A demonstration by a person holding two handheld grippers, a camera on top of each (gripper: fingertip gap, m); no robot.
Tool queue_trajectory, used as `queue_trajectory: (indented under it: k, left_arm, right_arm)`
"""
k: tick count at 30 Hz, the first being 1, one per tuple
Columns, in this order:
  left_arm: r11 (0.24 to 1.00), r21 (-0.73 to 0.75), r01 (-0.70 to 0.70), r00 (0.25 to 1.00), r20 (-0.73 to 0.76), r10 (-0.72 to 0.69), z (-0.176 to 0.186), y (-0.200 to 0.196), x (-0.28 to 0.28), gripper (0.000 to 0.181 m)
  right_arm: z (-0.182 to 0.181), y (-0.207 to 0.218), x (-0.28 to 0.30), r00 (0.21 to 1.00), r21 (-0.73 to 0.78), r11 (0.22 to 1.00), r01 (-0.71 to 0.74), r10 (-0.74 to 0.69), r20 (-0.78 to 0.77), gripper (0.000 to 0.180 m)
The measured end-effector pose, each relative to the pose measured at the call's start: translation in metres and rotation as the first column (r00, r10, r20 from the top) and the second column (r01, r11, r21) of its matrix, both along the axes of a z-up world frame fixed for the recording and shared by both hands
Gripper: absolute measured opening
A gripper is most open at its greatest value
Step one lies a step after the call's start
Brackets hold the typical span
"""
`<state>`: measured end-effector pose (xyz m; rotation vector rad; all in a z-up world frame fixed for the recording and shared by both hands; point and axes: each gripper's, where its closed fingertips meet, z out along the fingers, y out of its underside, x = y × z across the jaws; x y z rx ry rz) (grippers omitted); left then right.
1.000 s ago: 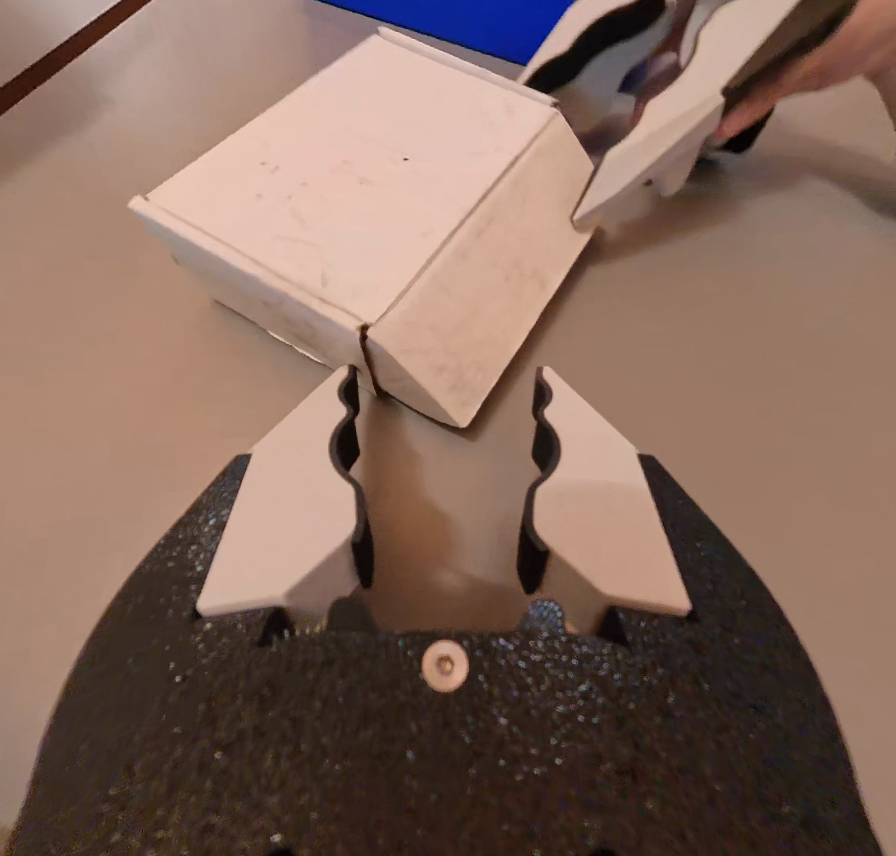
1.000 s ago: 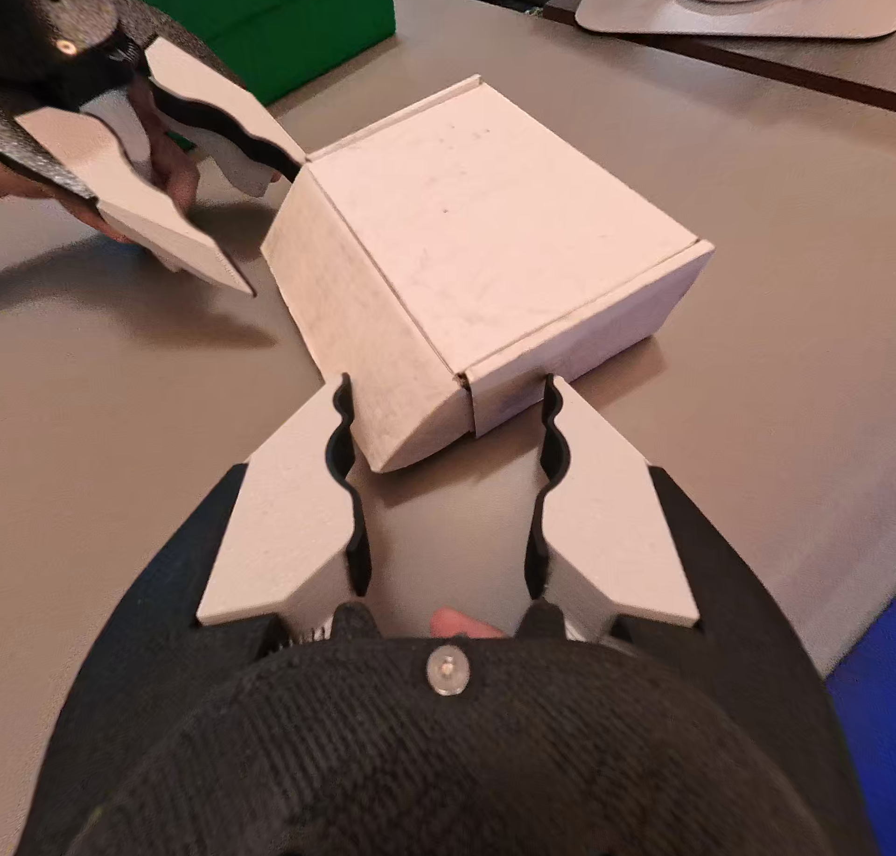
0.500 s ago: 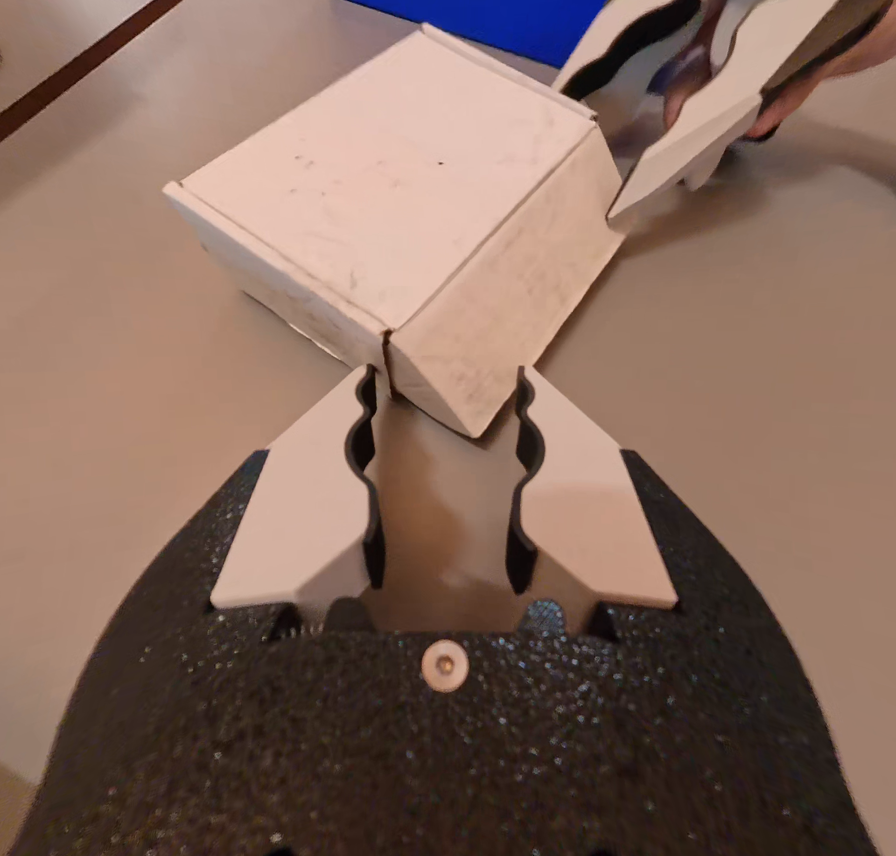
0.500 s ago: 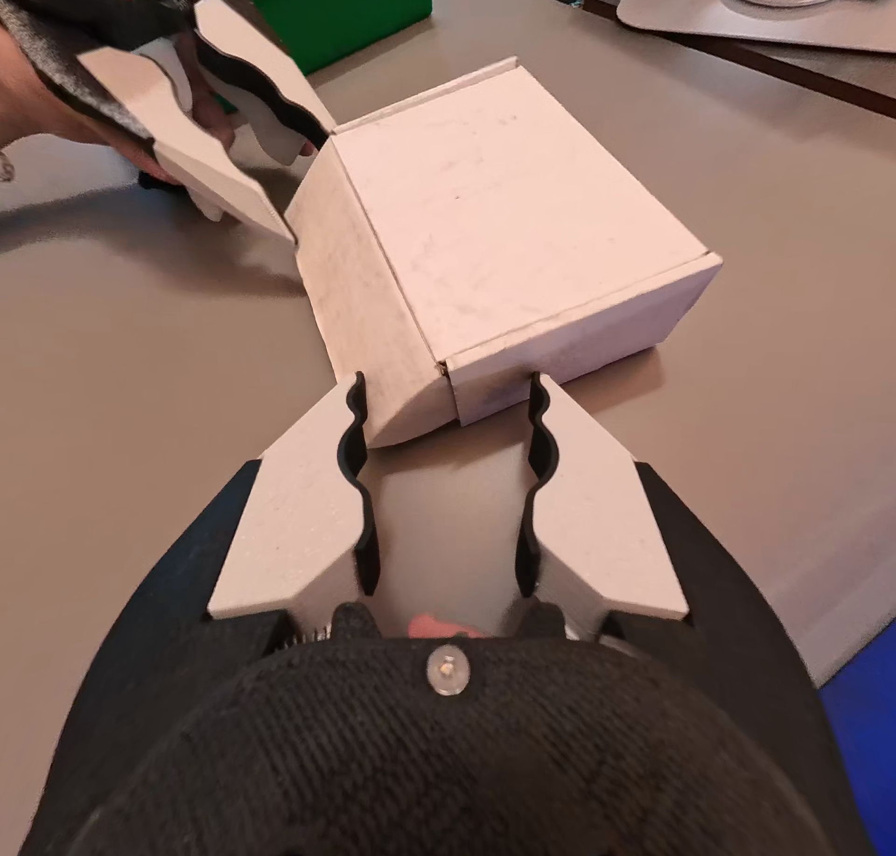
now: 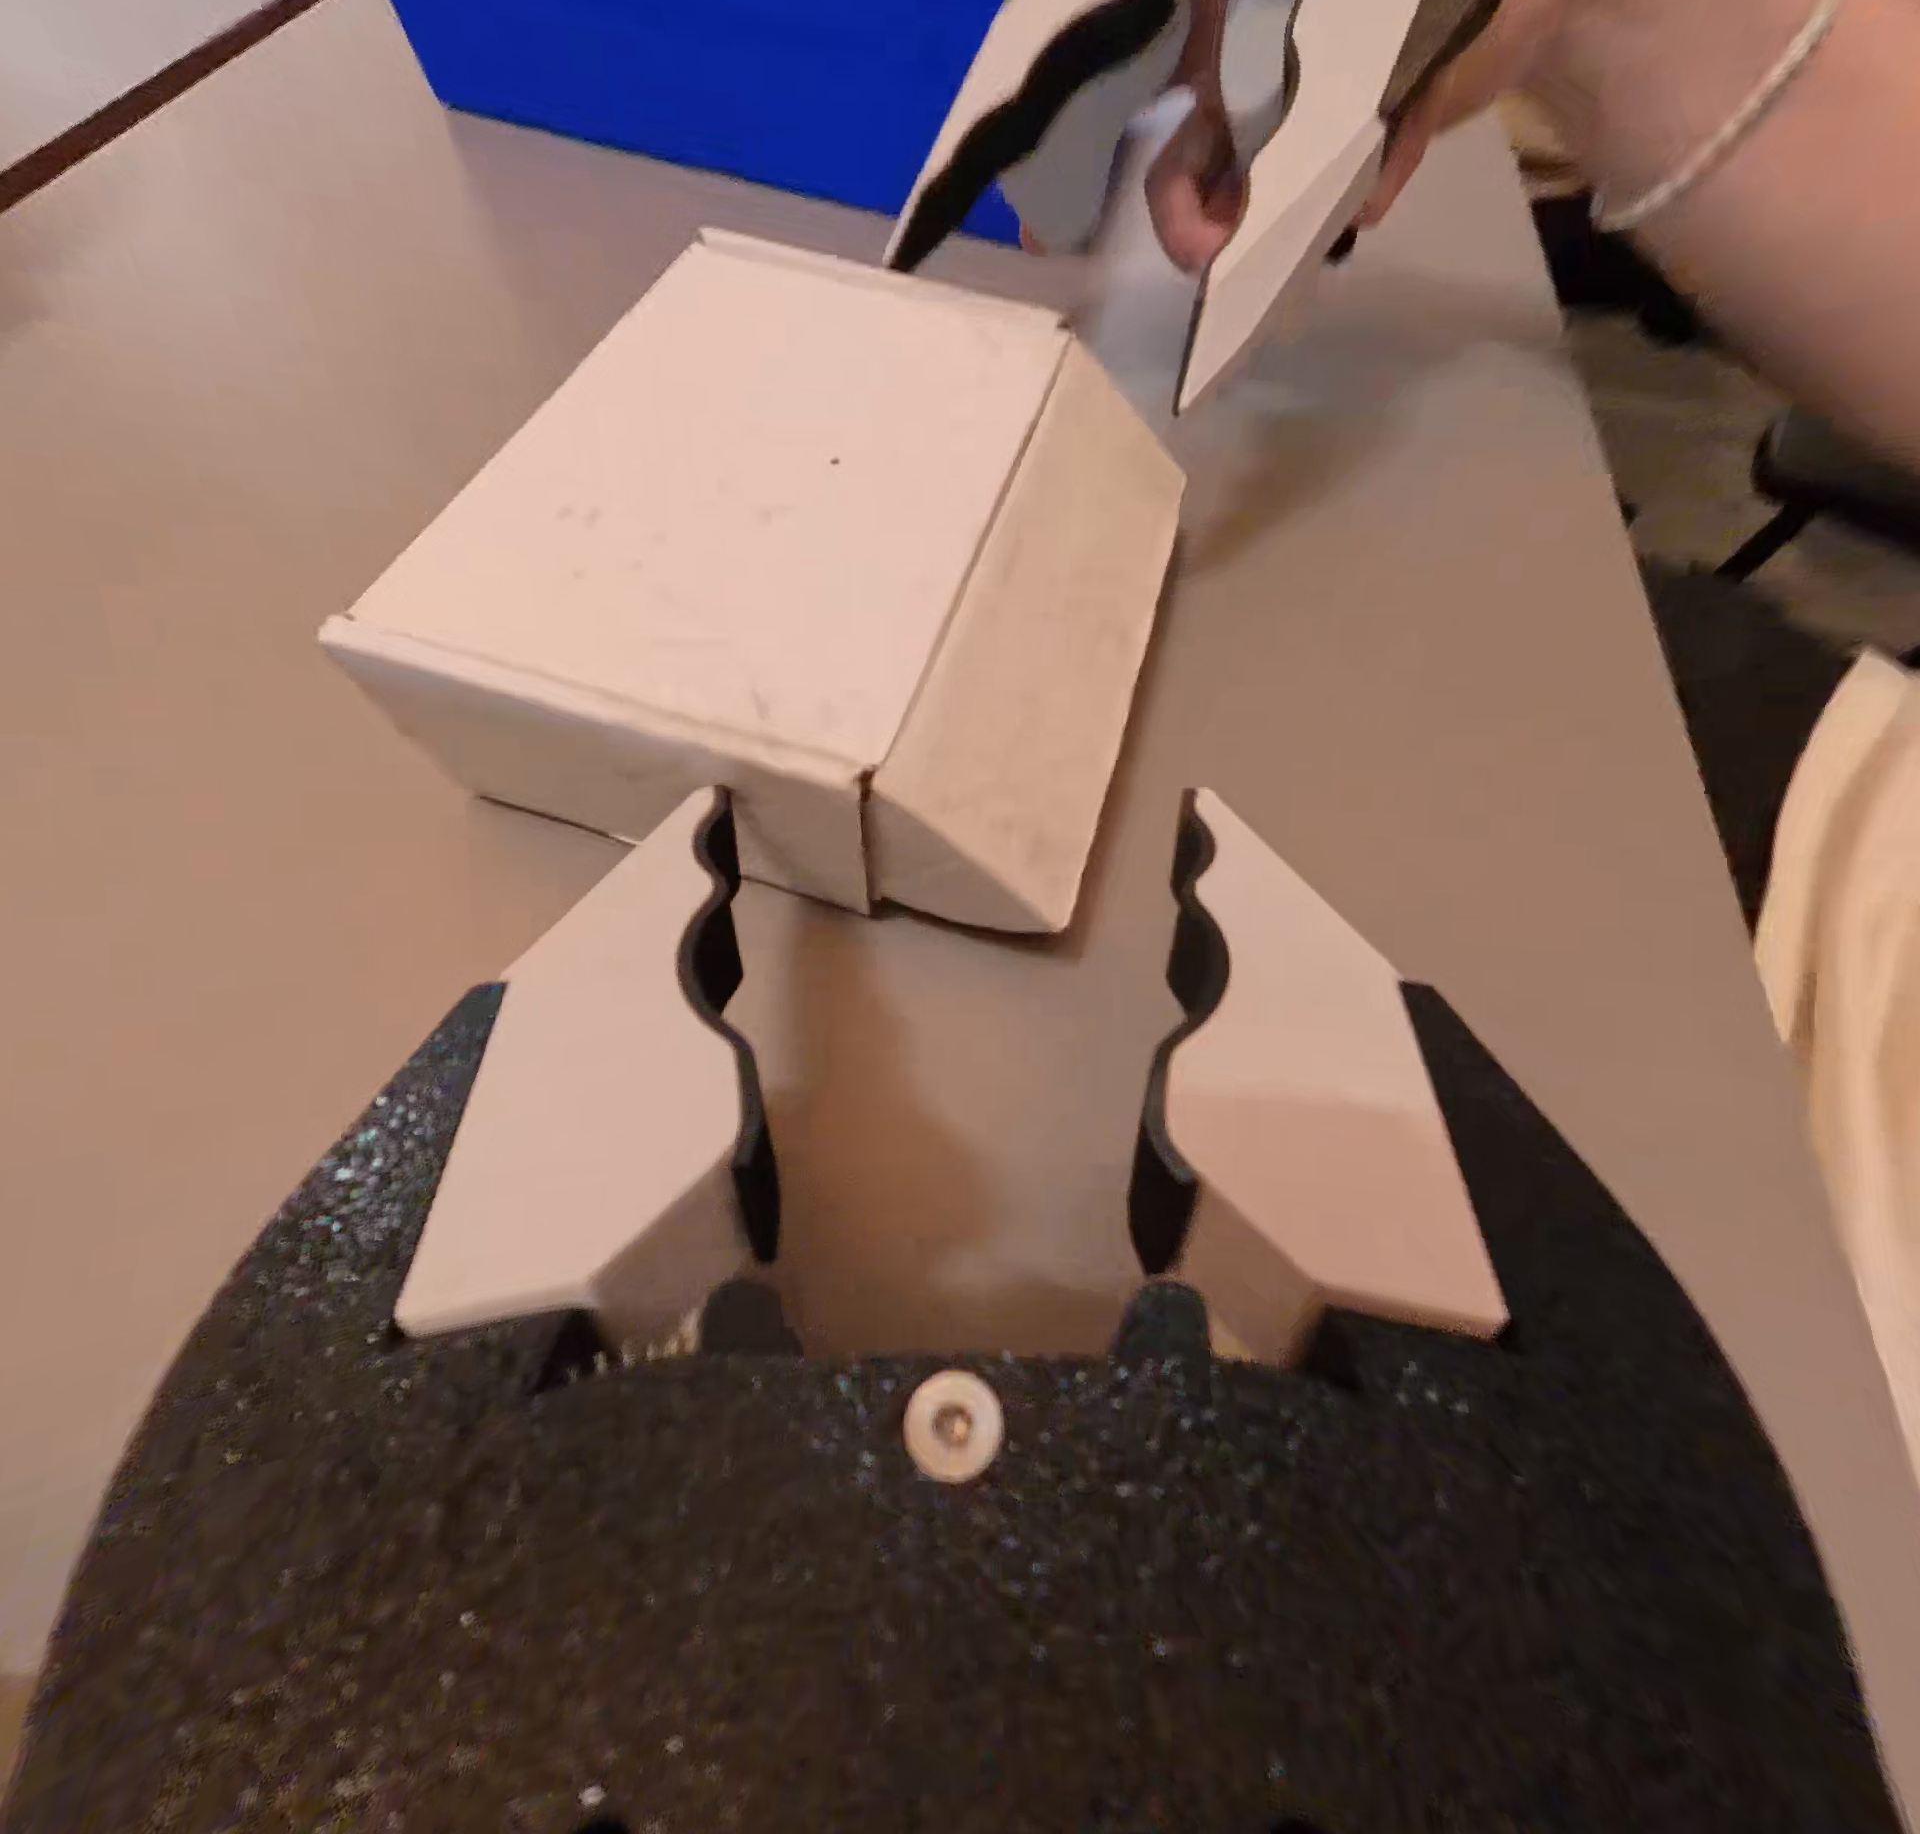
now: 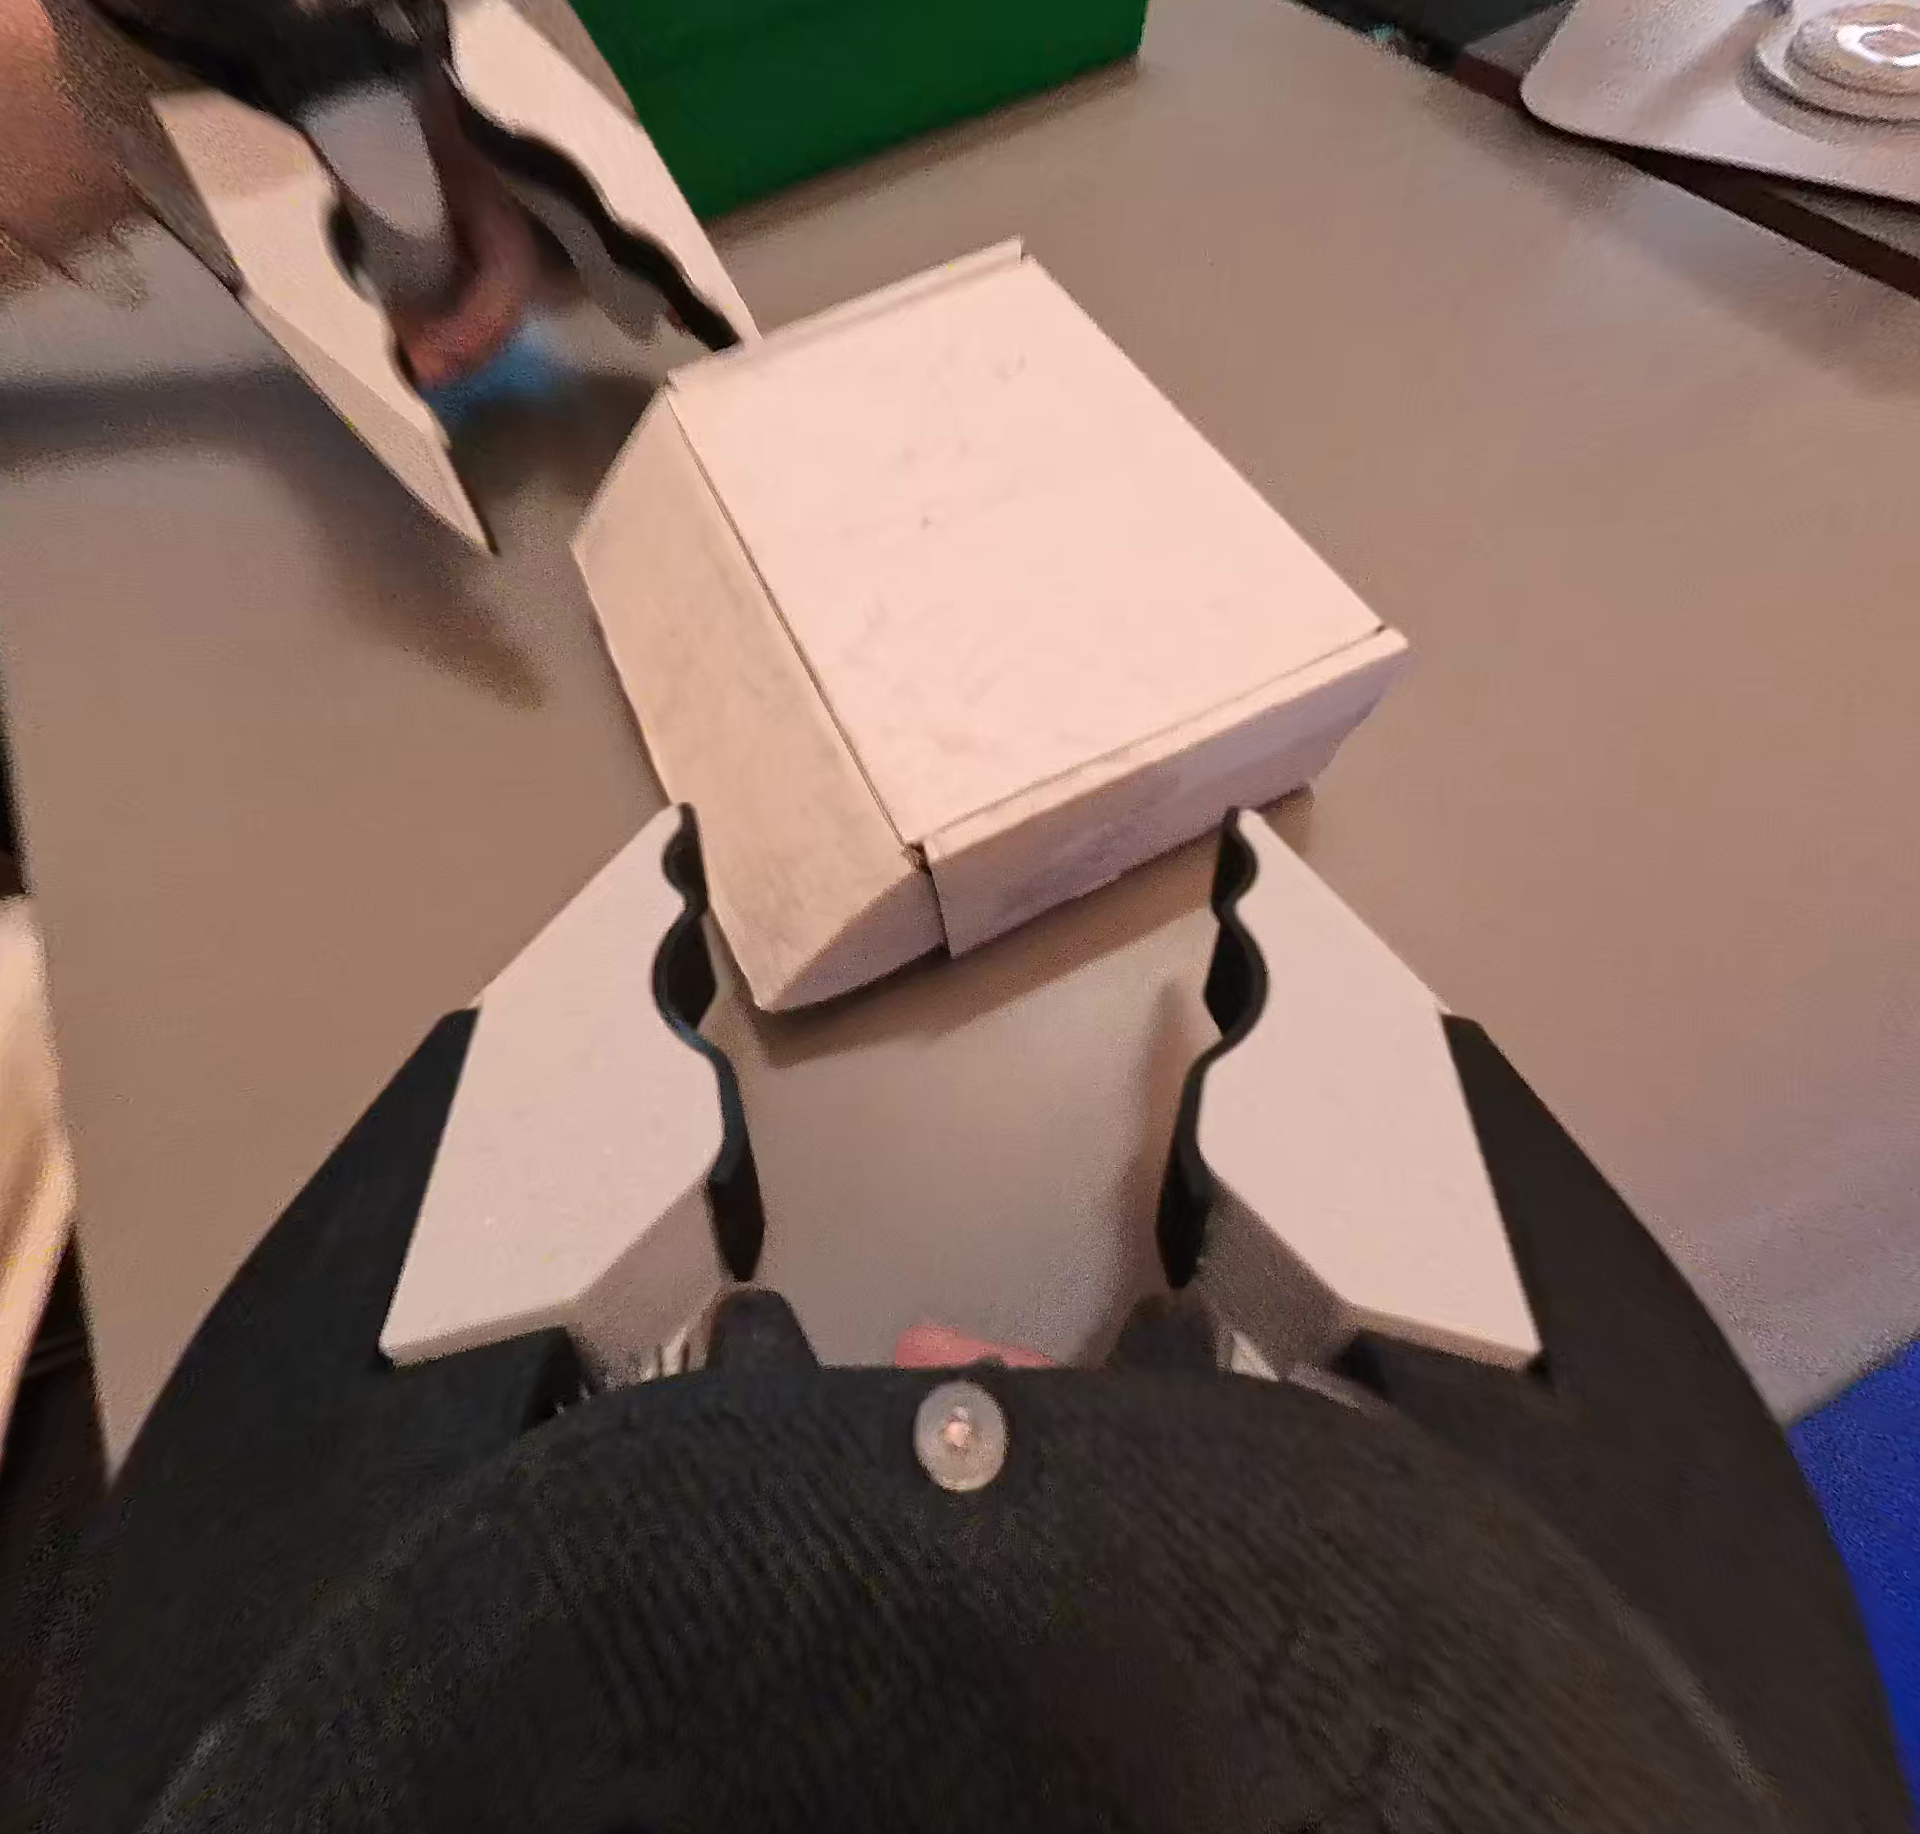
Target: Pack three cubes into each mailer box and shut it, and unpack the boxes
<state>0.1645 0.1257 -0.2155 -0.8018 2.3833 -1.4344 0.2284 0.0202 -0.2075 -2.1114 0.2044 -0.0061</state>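
One white mailer box (image 5: pixel 748 558) sat closed on the grey table (image 5: pixel 208 849), lid down, its front flap angled out rather than tucked flush. Left gripper (image 5: pixel 956 828) was spread wide, empty, fingers low at the near corner of the box; the left fingertip (image 5: pixel 707 818) was just beside the side wall, contact unclear. Right gripper (image 6: pixel 956 839) was likewise spread and empty, straddling the opposite front corner, with the flap edge between its fingers, not pinched. Each gripper also showed in the other's view, raised above the box's far end and motion-blurred. Blue bin (image 5: pixel 675 28) stood behind the box in the left wrist view, green bin (image 6: pixel 831 39) in the right. No cubes visible.
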Motion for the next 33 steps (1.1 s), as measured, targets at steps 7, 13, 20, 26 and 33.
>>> queue_trajectory:
  k: [7,13,20,26,33]
  left_arm:
    - [1.000,-0.020,-0.018,0.999,0.046,0.018,0.003,0.003,0.018,0.083]
    - [0.999,-0.039,-0.017,1.000,0.004,0.017,0.002,0.013,0.033,0.082]
    - [1.000,-0.004,0.001,0.999,-0.038,-0.001,-0.009,0.002,0.033,0.069]
    - [0.997,0.034,0.070,0.997,0.012,-0.070,-0.009,-0.006,0.018,0.069]
    - [0.999,-0.023,0.042,0.999,0.016,-0.041,-0.002,-0.003,0.025,0.075]
  right_arm:
    - [-0.010,-0.009,-0.001,0.999,0.016,0.999,-0.052,0.051,0.017,0.087]
    - [-0.017,-0.018,0.005,0.999,-0.003,0.999,0.032,-0.032,0.002,0.092]
    - [-0.011,-0.003,-0.016,0.999,0.020,0.999,-0.037,0.037,-0.038,0.098]
    - [-0.015,-0.010,0.005,1.000,0.004,1.000,-0.010,0.010,0.006,0.082]
    - [-0.006,-0.023,0.004,0.998,0.052,0.997,-0.054,0.055,-0.026,0.077]
